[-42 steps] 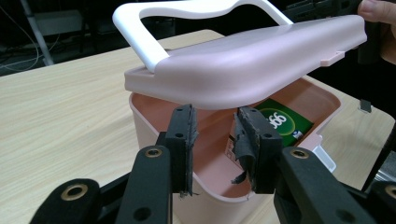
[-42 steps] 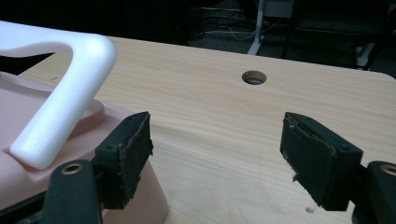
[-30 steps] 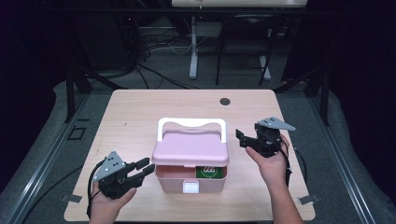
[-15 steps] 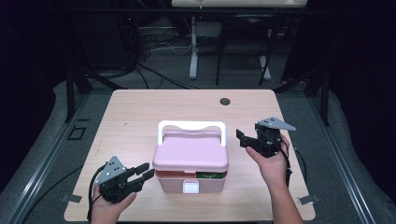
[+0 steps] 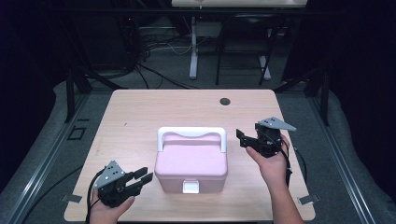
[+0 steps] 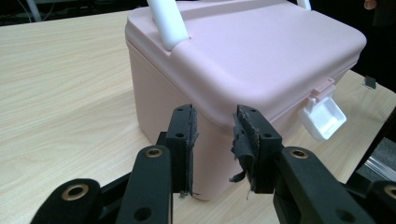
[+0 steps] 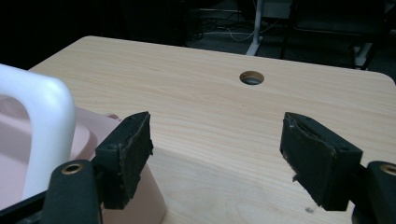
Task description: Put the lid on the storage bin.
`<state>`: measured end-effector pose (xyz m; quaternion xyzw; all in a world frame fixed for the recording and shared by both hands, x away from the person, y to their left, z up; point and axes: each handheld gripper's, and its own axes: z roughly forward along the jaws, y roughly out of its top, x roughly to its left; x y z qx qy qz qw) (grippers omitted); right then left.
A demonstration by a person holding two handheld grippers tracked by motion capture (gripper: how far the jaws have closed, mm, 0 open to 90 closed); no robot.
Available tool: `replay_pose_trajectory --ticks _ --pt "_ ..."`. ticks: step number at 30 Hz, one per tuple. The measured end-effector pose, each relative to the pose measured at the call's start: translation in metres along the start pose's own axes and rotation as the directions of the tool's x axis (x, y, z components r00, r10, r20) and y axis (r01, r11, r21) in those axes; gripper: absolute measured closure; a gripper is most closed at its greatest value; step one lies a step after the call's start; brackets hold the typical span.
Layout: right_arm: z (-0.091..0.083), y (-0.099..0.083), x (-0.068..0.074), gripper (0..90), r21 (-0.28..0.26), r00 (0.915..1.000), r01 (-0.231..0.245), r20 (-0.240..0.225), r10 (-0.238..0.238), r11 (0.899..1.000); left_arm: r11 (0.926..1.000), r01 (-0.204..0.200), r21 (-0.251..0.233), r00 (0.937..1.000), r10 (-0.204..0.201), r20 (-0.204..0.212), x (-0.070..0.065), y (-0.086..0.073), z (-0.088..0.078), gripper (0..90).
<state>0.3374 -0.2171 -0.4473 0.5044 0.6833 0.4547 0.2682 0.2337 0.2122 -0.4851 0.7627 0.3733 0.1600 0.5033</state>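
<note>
Fingers [image 6: 245, 140] with frayed rubber flank smooth rounded pink box [image 5: 191, 161].

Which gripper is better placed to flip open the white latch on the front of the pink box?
Probably the left. The left gripper sits low beside the pink box's front corner, near the white latch, jaws slightly apart. The right gripper is open farther back, level with the white handle.

This is looking like a lab: a bare wooden table [image 5: 140, 121] is standing on grey carpet, with cables [image 5: 154, 70] lying behind and dark curtains hanging around.
</note>
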Motion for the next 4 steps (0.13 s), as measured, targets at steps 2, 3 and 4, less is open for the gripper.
replay_pose_trajectory --ticks 2,3,4 --pt "-0.0005 0.0003 0.0003 25.1 -0.002 1.0 0.0 -0.001 0.0 1.0 1.0 0.002 0.001 1.0 -0.002 -0.004 0.0001 -0.0021 -0.0003 67.5" --pt "-0.0008 0.0005 0.0005 25.2 -0.004 1.0 0.0 -0.001 0.0 1.0 1.0 0.002 0.005 1.0 -0.002 -0.003 0.0009 -0.0029 -0.0011 67.4" --pt "-0.0012 0.0007 0.0007 25.2 -0.005 1.0 -0.001 -0.003 0.001 1.0 1.0 0.007 0.002 0.9999 -0.007 -0.008 0.0018 -0.0039 -0.0013 67.3"
